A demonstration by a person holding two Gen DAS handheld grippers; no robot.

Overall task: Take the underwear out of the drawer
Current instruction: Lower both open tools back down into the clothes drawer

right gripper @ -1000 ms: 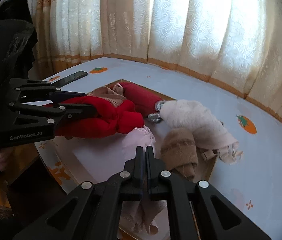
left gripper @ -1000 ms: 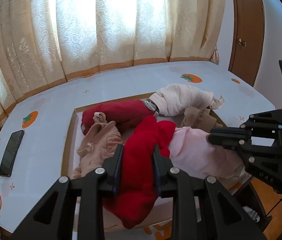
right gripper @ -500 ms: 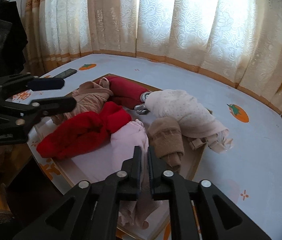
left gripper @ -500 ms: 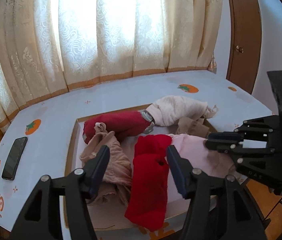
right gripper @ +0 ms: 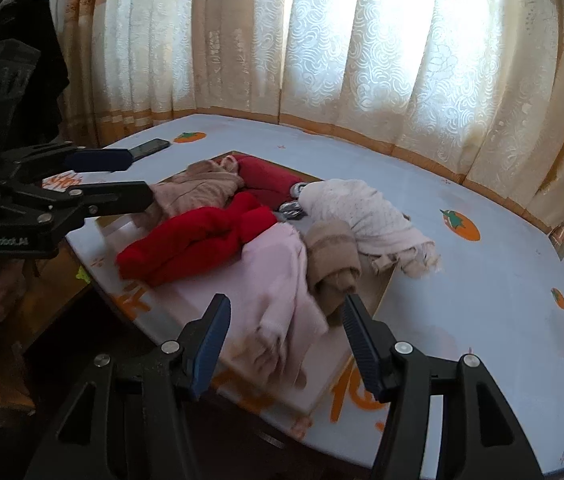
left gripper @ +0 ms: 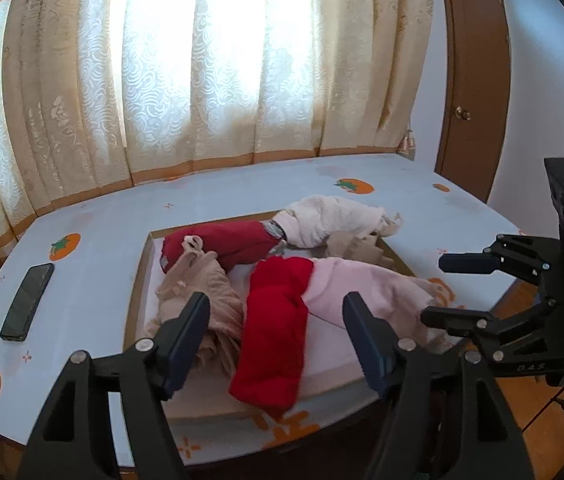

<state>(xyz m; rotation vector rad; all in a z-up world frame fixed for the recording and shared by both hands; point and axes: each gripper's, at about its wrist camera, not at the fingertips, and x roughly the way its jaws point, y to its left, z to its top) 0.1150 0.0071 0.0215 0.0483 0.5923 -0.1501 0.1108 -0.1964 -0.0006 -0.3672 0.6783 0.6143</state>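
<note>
A shallow drawer (left gripper: 138, 280) with a brown rim lies on the light-blue table and holds a heap of clothes. A red garment (left gripper: 278, 320) is draped over the drawer's front edge, below my left gripper (left gripper: 275, 304). That gripper's jaws are opening and touch nothing. Beside the red one lies a pale pink garment (right gripper: 278, 272), its blurred edge hanging at the front under my right gripper (right gripper: 287, 306). Its jaws are opening too, with their pads off the cloth. Each gripper also shows in the other's view: the right gripper (left gripper: 434, 288) and the left gripper (right gripper: 140, 178).
The drawer also holds a beige garment (left gripper: 202, 280), a dark red roll (left gripper: 226, 240), a white knit piece (left gripper: 322, 220) and a brown folded piece (right gripper: 332, 256). A black phone (left gripper: 28, 300) lies on the table at the left. Curtains hang behind, with a wooden door (left gripper: 474, 80) at the right.
Both grippers have opened and drawn back. The left one let go of the red garment and the right one let go of the pink garment; both pieces now lie on the drawer's front.
</note>
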